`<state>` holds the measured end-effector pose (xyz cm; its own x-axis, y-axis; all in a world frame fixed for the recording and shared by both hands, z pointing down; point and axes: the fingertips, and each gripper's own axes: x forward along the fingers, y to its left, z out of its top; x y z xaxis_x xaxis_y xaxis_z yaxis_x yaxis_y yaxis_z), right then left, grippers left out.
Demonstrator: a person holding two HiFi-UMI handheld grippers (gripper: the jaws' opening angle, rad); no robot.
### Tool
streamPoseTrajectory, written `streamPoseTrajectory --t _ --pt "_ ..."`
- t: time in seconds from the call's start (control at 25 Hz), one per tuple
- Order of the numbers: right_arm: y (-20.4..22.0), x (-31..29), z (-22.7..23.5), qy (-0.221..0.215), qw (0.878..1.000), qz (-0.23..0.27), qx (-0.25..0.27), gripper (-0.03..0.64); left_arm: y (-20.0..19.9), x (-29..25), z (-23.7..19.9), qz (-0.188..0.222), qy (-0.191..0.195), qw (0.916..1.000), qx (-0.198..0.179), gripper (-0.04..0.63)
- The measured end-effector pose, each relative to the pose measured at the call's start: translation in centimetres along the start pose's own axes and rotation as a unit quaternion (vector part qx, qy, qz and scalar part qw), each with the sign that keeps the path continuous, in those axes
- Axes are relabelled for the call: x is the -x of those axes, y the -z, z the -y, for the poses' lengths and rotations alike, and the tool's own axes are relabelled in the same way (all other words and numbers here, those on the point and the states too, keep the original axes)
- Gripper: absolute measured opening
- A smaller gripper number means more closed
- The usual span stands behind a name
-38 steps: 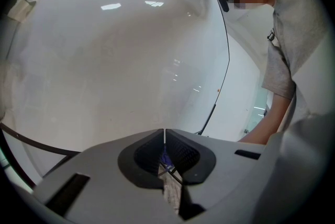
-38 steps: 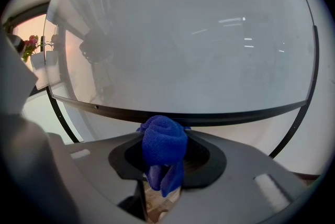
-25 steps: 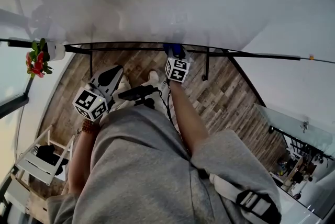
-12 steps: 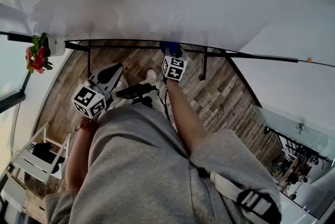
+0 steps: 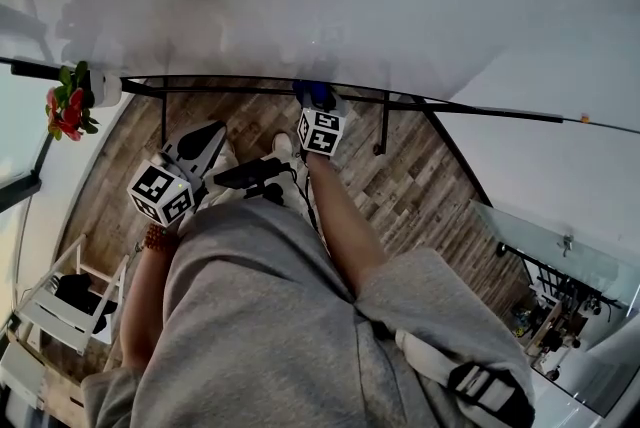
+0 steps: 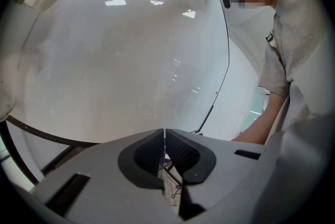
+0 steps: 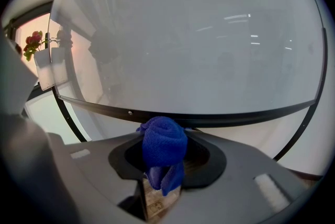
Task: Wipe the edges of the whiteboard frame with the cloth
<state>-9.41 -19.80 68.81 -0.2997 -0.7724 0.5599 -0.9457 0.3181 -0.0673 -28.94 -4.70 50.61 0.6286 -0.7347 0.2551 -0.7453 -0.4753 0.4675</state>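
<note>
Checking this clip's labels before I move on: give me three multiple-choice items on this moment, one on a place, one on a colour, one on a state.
1. Where is the cloth?
A. in a bucket
B. in the right claw, at the bottom frame
C. on a table

2. What colour is the cloth?
A. blue
B. red
C. white

3. The left claw is:
A. wide open
B. shut on a marker
C. shut, empty

Answers:
1 B: the right gripper view shows the cloth pinched in the claw, up at the black bar.
2 A: it is blue there and in the head view.
3 C: its jaws meet with nothing between them.
</note>
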Motion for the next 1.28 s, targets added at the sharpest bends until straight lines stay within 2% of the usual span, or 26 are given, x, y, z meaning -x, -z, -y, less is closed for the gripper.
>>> streamPoseTrajectory --t 0.64,1.28 --pt "-0.2 -0.5 -4.4 -0.034 0.999 0.001 0.007 0.146 0.4 1.5 -1.0 -0.005 -0.005 0.9999 0.007 0.018" --pt "-0.3 -1.0 -7.4 -0.050 0.998 0.001 -0.038 0.146 0.5 3.3 -2.2 0.005 -0.021 0.9997 0.015 0.018"
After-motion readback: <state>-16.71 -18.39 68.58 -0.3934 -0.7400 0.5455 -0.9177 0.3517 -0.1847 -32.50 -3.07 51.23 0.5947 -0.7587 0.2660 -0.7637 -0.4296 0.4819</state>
